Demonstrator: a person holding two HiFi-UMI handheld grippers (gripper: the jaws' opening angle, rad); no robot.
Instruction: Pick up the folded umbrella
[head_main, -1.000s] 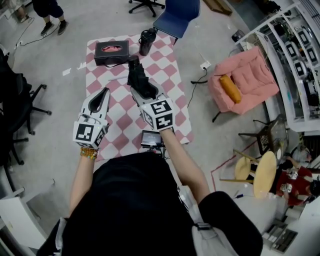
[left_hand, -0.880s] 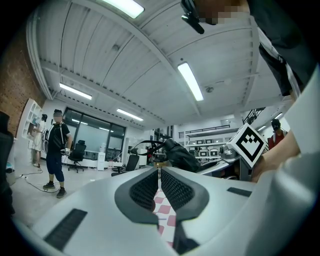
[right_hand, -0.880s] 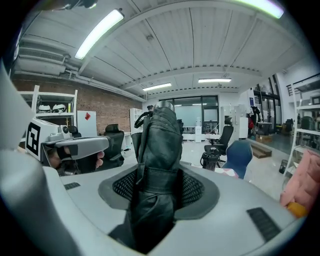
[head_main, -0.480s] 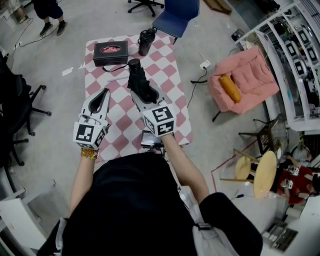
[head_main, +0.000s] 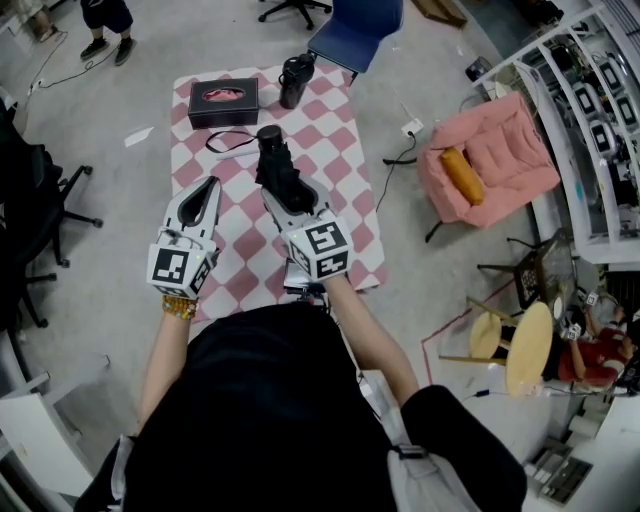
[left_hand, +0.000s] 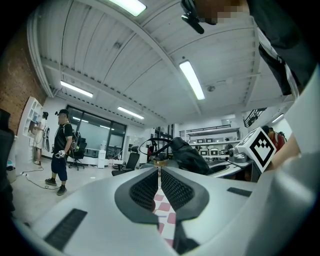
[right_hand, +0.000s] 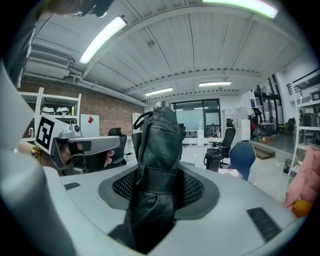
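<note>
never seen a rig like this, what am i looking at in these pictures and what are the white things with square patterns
No robot here: a person holds a two-jaw gripper in each hand, and the cubes with square patterns are part of them. One picture comes from a camera on the person's head, looking down. The other two come from cameras riding on each gripper, looking along its jaws. The right gripper is closed on a black folded umbrella. The left gripper is shut and empty. Below lies a pink-and-white checked cloth with a black box and a dark bottle on it.
</note>
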